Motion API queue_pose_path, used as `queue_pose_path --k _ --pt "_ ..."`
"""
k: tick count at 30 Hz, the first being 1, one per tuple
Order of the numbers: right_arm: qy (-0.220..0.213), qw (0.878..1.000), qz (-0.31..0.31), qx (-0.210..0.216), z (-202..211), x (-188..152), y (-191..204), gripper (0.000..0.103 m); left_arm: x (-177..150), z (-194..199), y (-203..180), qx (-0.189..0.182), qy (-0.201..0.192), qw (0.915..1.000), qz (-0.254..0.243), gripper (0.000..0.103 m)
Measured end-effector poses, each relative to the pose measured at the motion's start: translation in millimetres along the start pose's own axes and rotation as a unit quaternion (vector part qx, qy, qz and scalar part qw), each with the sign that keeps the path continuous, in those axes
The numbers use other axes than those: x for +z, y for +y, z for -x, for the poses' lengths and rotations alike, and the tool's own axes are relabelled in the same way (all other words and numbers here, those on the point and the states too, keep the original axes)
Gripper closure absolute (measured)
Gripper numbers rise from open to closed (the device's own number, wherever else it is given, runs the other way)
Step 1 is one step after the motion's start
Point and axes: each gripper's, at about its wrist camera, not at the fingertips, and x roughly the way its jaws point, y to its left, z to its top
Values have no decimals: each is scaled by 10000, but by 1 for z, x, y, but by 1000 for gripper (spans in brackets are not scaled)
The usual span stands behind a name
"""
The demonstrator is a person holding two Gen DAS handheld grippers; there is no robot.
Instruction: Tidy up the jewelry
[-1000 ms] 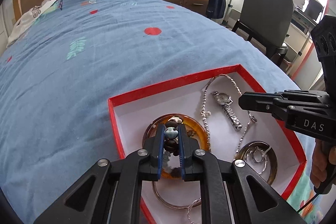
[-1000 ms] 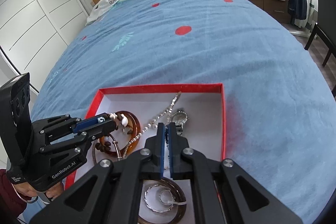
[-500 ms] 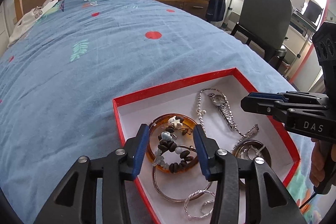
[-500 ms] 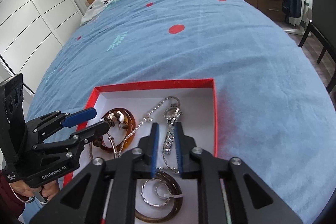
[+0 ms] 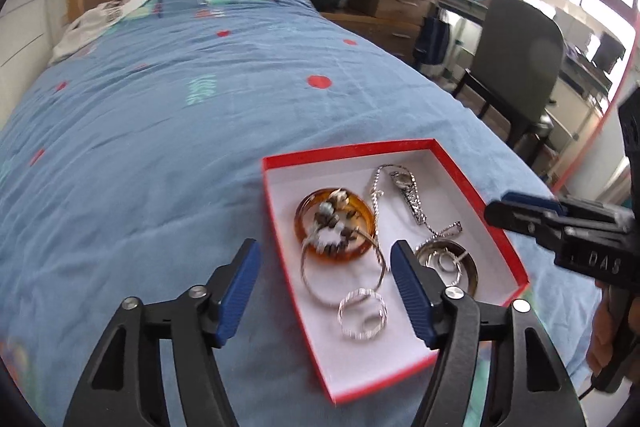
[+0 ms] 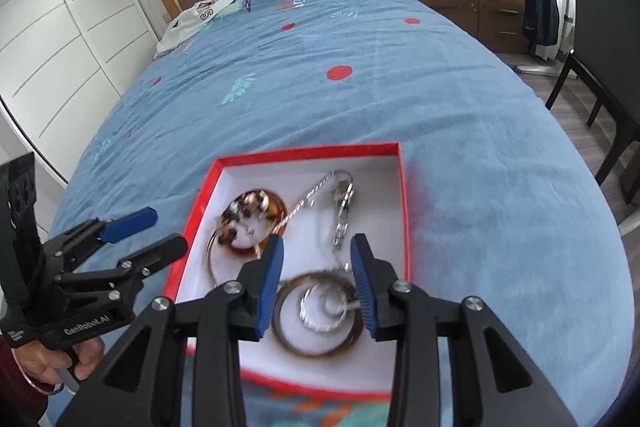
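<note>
Two grippers hang over a red box (image 5: 472, 187) lying on the blue bed (image 5: 160, 147). Jaws of the left gripper (image 5: 324, 287) are opening, released, with nothing pinched between them; ahead of its fingers lie the amber bangle (image 5: 306, 223) with beads (image 5: 332, 223), and silver rings (image 5: 362, 313) sit nearer, between the fingertips. Jaws of the right gripper (image 6: 318, 283) are opening too, gripping nothing, above a dark bangle (image 6: 286, 337). Beyond it lie a chain (image 6: 316, 193) and watch (image 6: 344, 199).
</note>
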Motion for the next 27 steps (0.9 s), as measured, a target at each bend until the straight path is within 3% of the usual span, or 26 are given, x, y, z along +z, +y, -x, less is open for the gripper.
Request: queue_pose_path --k 5,13,19,27 --pt "-128 9998 56 -166 25 -26 17 65 -19 31 -5 375 -239 9986 303 28" --pt "-335 9987 82 -387 52 -65 35 53 -49 67 -17 835 -488 9944 431 17" --pt "-514 9970 95 -565 67 -88 40 37 -64 84 -22 969 -600 9924 460 15" --pt "-734 9942 320 -714 76 -100 44 31 -73 98 -23 997 -763 9907 518 15"
